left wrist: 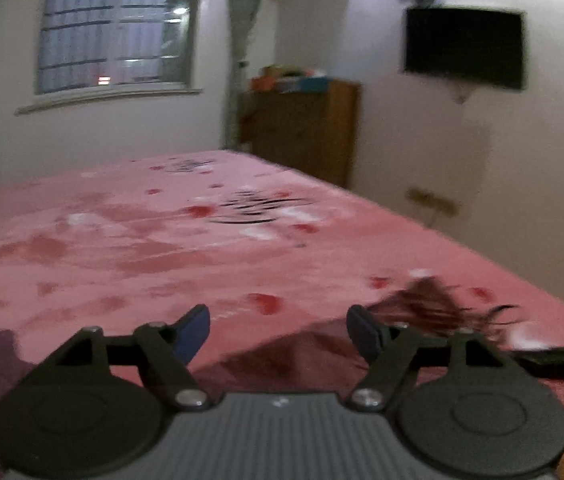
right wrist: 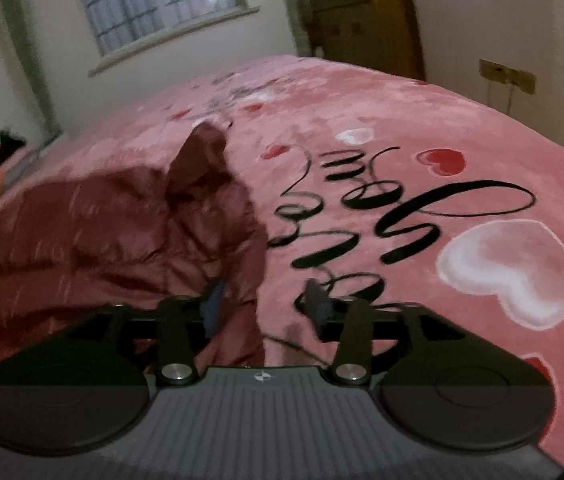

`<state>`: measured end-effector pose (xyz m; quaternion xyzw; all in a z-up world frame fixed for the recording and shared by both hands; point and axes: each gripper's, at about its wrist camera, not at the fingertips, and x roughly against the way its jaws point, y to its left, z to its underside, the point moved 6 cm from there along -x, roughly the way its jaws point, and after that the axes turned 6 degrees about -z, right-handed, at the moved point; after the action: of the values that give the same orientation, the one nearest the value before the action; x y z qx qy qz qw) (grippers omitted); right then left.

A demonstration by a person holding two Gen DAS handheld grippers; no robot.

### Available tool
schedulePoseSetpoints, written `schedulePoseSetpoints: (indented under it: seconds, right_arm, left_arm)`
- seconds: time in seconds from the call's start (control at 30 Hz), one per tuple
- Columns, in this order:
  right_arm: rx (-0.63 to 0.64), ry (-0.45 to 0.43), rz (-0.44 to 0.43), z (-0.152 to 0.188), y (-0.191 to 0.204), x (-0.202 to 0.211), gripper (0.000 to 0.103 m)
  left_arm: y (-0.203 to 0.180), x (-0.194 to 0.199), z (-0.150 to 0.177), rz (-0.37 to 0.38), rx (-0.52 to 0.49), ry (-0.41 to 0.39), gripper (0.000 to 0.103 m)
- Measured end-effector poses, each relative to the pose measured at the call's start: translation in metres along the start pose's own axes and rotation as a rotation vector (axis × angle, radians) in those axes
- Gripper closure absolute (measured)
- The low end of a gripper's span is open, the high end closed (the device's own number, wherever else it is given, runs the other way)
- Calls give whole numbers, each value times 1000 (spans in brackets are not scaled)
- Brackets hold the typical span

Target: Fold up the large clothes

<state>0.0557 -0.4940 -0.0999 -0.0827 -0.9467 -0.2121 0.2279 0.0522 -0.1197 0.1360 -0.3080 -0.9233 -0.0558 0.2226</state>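
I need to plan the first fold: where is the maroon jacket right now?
In the right wrist view the maroon jacket lies on the left part of the pink bedspread, left of the black script lettering, reaching between the open right gripper.

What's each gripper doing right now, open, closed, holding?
Left gripper: open, holding nothing, above the maroon garment.
Right gripper: open, fingers astride the garment's edge, not clamped.

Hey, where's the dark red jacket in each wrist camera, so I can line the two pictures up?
Left wrist view: the dark red jacket is low in the picture, between and just beyond the open fingers of the left gripper, blurred.
Right wrist view: it fills the left half, a rumpled mound with a fold sticking up; the right gripper is open at its edge.
Shared landmark: the wooden cabinet beyond the pink bedspread.
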Motion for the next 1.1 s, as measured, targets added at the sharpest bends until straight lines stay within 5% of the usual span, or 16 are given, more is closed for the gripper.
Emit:
schedulePoseSetpoints:
  seconds: [0.2, 0.27, 0.47, 0.57, 0.7, 0.9, 1.1]
  right_arm:
    - [48, -130, -75, -22, 38, 21, 42]
    - [95, -122, -134, -23, 62, 17, 27]
    - [360, -44, -261, -16, 145, -11, 12]
    - [395, 30, -275, -9, 159, -42, 12]
    - [337, 98, -217, -4, 150, -76, 11]
    - [172, 96, -106, -13, 111, -104, 16]
    - [164, 94, -51, -14, 110, -115, 22]
  left_arm:
    - [-30, -12, 41, 129, -57, 69, 20]
    - [-32, -21, 50, 133, -49, 95, 20]
    - [-31, -22, 60, 192, -20, 102, 21]
    - [-19, -35, 76, 143, -6, 168, 21]
    - [19, -47, 90, 66, 160, 191, 20]
    - [82, -43, 106, -169, 364, 151, 33]
    - [113, -51, 115, -304, 383, 165, 33]
